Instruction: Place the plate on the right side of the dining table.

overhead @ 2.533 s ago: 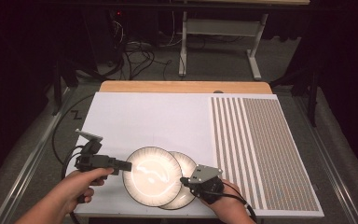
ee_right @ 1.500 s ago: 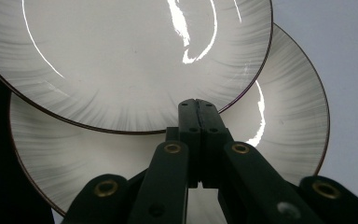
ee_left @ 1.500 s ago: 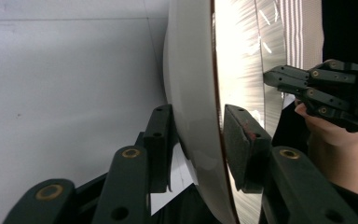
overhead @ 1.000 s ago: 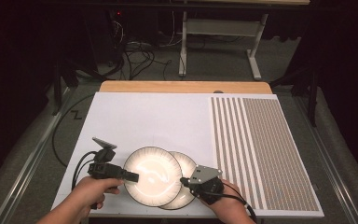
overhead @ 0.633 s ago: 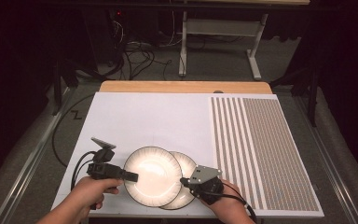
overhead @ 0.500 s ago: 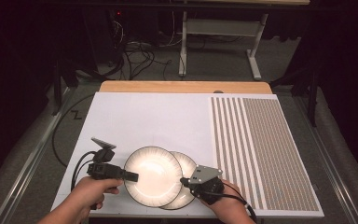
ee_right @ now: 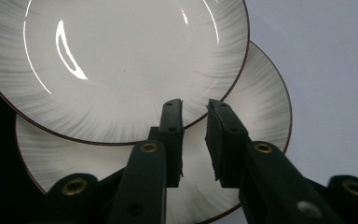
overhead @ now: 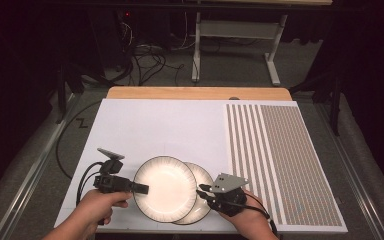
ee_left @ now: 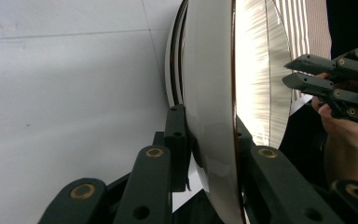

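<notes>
Overlapping lower plate (overhead: 203, 200), striped mat (overhead: 280, 165) nearby

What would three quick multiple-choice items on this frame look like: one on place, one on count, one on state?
1. Where does the top plate lie?
A. on the striped mat
B. overlapping the lower plate
C. on the floor

2. How many plates are on the table?
A. one
B. two
C. four

3. What is the left gripper doing?
A. shut on the top plate's rim
B. open, off the table
C. shut on a cable

Answers:
1 B, the high view shows it covering much of the lower plate.
2 B, two rims show in the right gripper view.
3 A, the left gripper view shows its jaws on both sides of the rim.
</notes>
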